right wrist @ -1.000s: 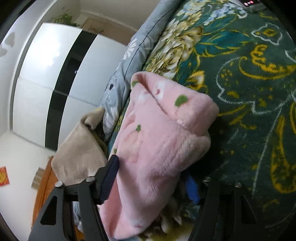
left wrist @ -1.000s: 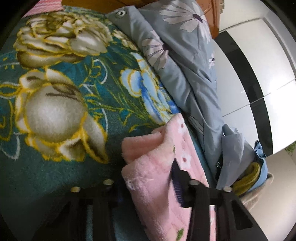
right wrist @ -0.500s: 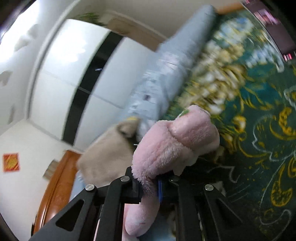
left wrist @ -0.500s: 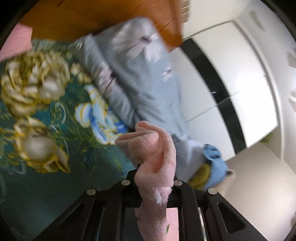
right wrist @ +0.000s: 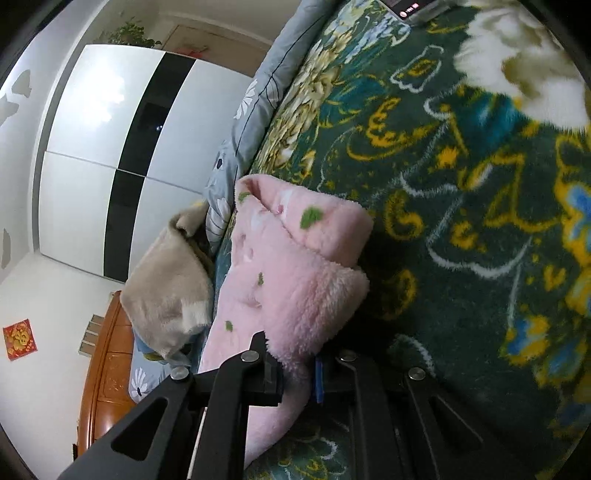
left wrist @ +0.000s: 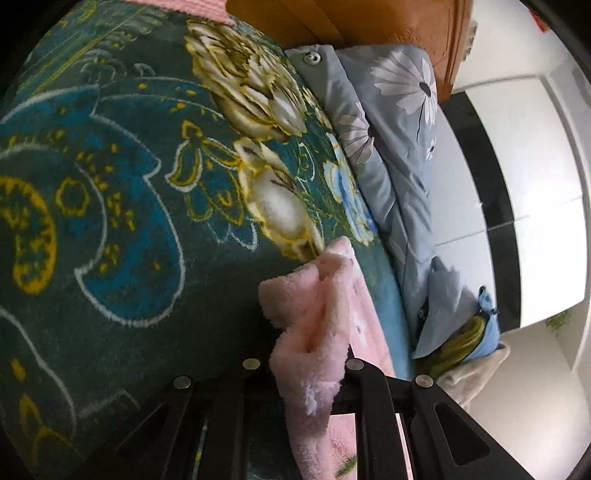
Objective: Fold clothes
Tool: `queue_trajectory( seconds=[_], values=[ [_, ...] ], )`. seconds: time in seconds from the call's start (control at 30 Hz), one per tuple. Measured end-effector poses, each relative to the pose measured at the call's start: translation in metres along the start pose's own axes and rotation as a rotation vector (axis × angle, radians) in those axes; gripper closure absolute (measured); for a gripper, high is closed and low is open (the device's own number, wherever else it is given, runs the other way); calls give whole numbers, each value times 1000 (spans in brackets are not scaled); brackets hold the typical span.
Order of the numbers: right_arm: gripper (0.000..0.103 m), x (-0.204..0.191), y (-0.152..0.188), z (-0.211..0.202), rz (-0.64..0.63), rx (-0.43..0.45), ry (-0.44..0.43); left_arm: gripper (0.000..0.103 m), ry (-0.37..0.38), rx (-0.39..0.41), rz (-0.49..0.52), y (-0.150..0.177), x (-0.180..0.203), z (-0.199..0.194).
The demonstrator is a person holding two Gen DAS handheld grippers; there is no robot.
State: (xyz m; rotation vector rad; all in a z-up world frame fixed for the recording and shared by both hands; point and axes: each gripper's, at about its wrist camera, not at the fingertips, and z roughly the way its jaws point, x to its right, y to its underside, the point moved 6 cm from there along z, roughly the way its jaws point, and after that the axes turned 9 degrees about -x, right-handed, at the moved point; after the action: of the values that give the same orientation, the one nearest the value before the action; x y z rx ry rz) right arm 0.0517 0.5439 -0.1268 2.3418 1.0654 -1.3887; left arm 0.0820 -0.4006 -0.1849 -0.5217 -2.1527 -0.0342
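A fluffy pink garment (left wrist: pixel 317 317) with small green and white marks lies on a dark green flowered blanket (left wrist: pixel 110 192). My left gripper (left wrist: pixel 303 373) is shut on one bunched corner of it, low over the blanket. In the right wrist view the same pink garment (right wrist: pixel 288 266) is folded over itself, and my right gripper (right wrist: pixel 295 373) is shut on its near edge. The cloth between the two grippers hangs down out of sight.
A grey-blue quilt with daisy print (left wrist: pixel 399 122) runs along the blanket's far side. A beige fleece garment (right wrist: pixel 166 280) and a blue and yellow cloth (left wrist: pixel 469 336) lie beside it. A wooden headboard (left wrist: pixel 369 22), a white and black wardrobe (right wrist: pixel 110 147) and the blanket (right wrist: pixel 461 192) surround them.
Both grippers closed on the pink garment, lifted it off the blanket, and have now brought it back down low over the blanket, still gripped.
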Motion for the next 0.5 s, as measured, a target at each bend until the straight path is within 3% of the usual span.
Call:
queue_trajectory(
  seconds=[0.17,0.4,0.5],
  values=[
    [91,14,4,0,58,2,-18,88,15,-10,-14,0,-15,0],
    [83,-6,6,-5,-33,-19,82,86,38,-32,14,0,-7,-2],
    [59,-19,10,-17,-102,-4,164,83,45,-42,3,-1,-9,-1]
  ],
)
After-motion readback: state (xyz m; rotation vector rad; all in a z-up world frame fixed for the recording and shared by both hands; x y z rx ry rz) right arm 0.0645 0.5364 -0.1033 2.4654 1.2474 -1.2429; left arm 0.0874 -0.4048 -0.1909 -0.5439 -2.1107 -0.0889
